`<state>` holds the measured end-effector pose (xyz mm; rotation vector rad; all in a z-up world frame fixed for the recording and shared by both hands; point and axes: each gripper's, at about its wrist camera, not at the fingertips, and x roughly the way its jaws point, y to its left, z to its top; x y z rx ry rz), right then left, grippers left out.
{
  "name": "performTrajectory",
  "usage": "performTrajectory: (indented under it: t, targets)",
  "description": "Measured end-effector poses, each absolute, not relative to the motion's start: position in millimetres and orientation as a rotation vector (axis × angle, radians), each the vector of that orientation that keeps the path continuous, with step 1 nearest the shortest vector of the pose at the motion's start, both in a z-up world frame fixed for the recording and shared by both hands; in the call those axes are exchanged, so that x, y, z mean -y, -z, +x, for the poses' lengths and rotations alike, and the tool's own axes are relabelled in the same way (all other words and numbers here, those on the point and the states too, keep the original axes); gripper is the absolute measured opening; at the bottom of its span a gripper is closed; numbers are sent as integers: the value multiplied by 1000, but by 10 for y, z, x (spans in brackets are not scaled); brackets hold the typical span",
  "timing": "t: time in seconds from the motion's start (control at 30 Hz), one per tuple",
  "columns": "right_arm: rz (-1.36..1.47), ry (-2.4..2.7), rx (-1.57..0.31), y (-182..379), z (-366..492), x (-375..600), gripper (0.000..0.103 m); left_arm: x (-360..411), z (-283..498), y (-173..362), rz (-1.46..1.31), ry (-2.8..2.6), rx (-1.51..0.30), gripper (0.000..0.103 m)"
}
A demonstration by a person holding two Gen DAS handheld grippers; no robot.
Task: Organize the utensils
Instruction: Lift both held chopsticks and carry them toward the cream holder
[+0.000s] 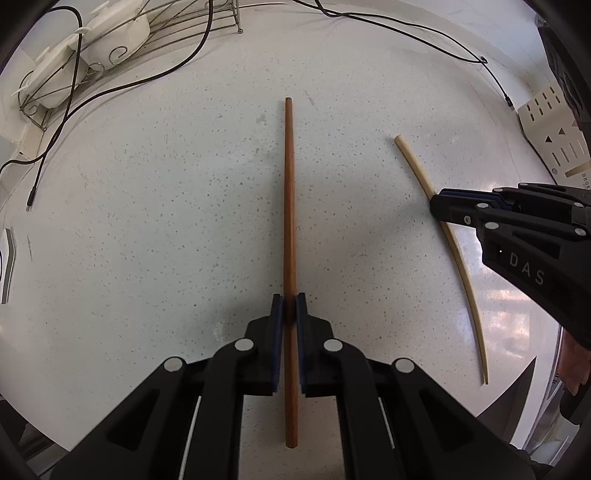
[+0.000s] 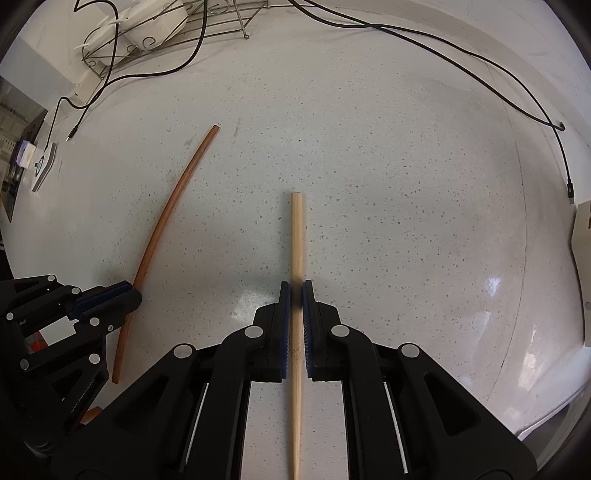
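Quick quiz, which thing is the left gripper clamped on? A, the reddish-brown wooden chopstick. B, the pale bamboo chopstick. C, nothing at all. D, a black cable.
A: in the left wrist view the left gripper has its jaws shut on the reddish-brown wooden chopstick, while the right gripper clamps the pale bamboo chopstick.

The brown chopstick (image 1: 289, 206) has a short part hidden between the blue pads (image 1: 276, 314) of the left gripper (image 1: 290, 314). The pale chopstick (image 2: 296, 236) looks dark and blurry where the right gripper (image 2: 296, 295) pinches it, and its thin end is cut off at 6 o'clock in the right wrist view. In the left wrist view, a cream board with slots (image 1: 550, 136) at 2 o'clock is cut off by the edge. Its small print is too tiny to read. The white dishes (image 1: 74, 51) in the wire rack (image 1: 155, 33) at 11 o'clock are partly hidden behind the wires.
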<state>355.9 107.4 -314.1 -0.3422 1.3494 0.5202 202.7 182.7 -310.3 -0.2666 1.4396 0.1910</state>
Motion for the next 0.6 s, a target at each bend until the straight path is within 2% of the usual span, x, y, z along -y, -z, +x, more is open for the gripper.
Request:
performTrajectory:
  t: [0.17,0.6]
  targets:
    - [-383,-503,-1360,3145,3556,-1141,6,-1867,2061,3095,-280,-190,-1451,6]
    - [-226,-483,-1410,3146,3672,-992,6,-1557,2168,3079,-174,-182,-1481,7]
